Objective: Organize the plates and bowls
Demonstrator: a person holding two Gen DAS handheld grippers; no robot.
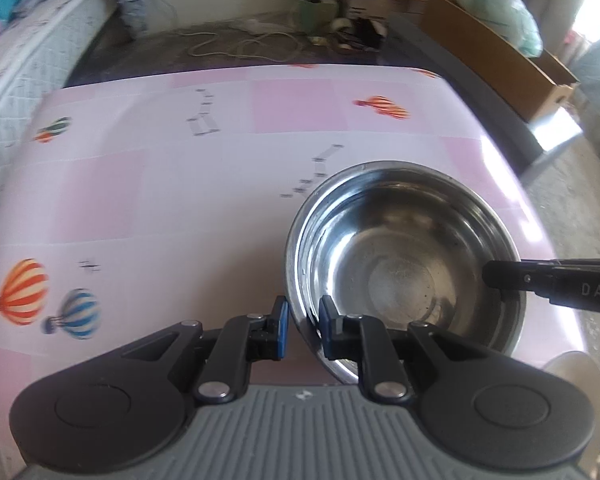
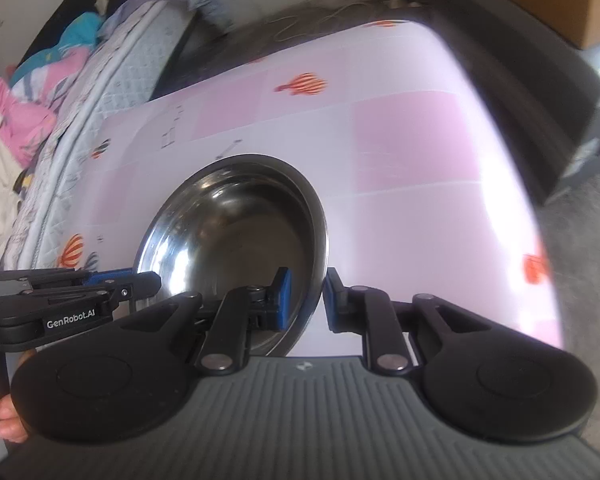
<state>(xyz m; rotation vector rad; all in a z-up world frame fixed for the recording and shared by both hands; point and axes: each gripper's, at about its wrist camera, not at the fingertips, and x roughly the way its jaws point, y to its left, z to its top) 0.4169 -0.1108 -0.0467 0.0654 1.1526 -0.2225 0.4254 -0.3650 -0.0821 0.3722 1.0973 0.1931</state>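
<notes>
Pinching the steel bowl (image 1: 404, 264) rim with my left gripper (image 1: 302, 320) and right gripper (image 2: 306, 300), I risk tipping it if either thin grip slips.

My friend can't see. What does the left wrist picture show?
A shiny steel bowl sits on a pink balloon-print tablecloth. The left gripper pinches its near rim, and the right gripper holds the opposite side.
</notes>
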